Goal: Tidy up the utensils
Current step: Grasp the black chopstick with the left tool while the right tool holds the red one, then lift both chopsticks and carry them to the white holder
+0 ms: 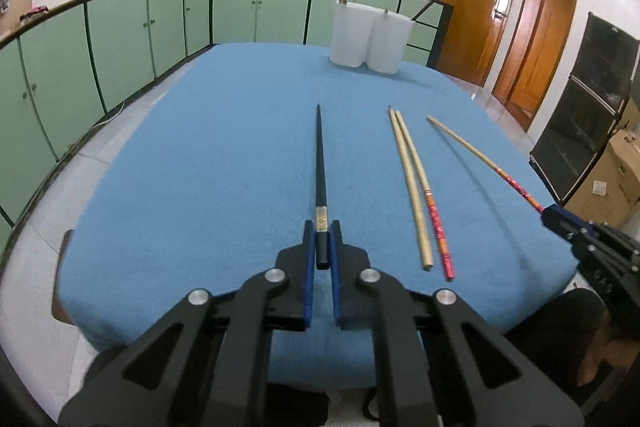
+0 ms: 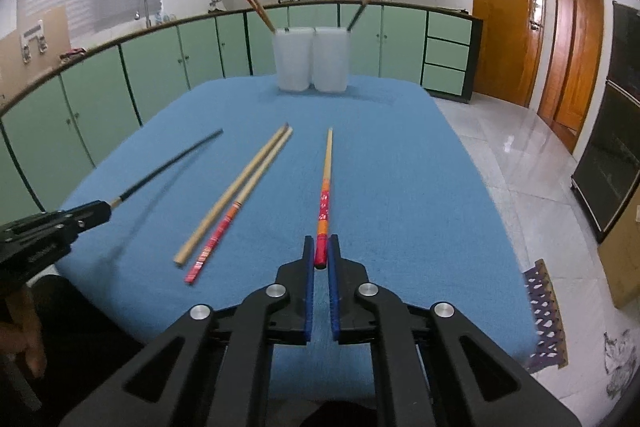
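Item 1: my left gripper (image 1: 322, 227), blue pads clamped on the butt end of a black chopstick (image 1: 320, 163), tip pointing far along the blue cloth (image 1: 200, 147).
Item 2: my right gripper (image 2: 320, 243), pads clamped on the red end of a red-handled chopstick (image 2: 326, 179), tip aimed toward the far containers.
Item 3: on the cloth between the two held sticks, a plain wooden chopstick (image 2: 236, 187) and a second red-handled chopstick (image 2: 224, 227), lying side by side, far tips touching.
Item 4: two white containers (image 2: 310, 59) touching at the far table edge; the left holds two chopsticks (image 2: 260, 9), the right a dark utensil (image 2: 357, 14)
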{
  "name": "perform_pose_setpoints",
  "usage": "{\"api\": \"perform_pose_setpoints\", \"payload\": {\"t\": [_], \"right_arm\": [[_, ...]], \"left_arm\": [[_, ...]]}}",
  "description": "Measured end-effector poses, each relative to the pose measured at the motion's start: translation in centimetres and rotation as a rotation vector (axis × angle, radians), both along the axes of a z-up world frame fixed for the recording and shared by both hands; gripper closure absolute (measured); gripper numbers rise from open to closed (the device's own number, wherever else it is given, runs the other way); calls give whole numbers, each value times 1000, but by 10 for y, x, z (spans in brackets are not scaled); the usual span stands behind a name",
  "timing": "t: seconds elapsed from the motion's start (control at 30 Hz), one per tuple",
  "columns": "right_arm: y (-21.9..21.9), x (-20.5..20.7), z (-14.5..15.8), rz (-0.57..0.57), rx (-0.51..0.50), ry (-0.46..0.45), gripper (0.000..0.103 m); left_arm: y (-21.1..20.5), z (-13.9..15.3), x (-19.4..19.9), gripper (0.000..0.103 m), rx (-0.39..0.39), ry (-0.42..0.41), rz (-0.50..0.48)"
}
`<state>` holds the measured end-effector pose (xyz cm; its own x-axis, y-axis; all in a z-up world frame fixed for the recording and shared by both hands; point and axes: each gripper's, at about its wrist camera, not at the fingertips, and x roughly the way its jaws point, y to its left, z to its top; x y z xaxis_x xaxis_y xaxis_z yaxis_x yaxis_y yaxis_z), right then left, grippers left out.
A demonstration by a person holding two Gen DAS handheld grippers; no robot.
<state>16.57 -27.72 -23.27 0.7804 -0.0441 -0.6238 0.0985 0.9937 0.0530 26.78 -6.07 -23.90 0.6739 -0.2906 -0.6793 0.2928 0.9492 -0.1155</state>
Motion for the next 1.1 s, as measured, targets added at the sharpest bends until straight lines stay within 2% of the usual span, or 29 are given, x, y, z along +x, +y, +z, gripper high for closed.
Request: {"api": "perform_pose_setpoints", "payload": {"t": [0.23,0.43,0.73,0.93,1.1], "right_arm": [[3,-23,62,66,-36,-40,97],[0,-21,102,107,-36,-22,97],[2,-2,135,167,-54,-9,97],[0,23,150,202,-69,24,97],[2,45,159,228,-75,62,97]], "left_arm": [[3,52,-14,97,13,-28,-16],[5,89,-23,97,-1,-49,-50],[8,120,-22,97,2,-96,-86],[10,124,2,97,-56,-3,-139],[8,136,27,97,-51,35,-178]]}}
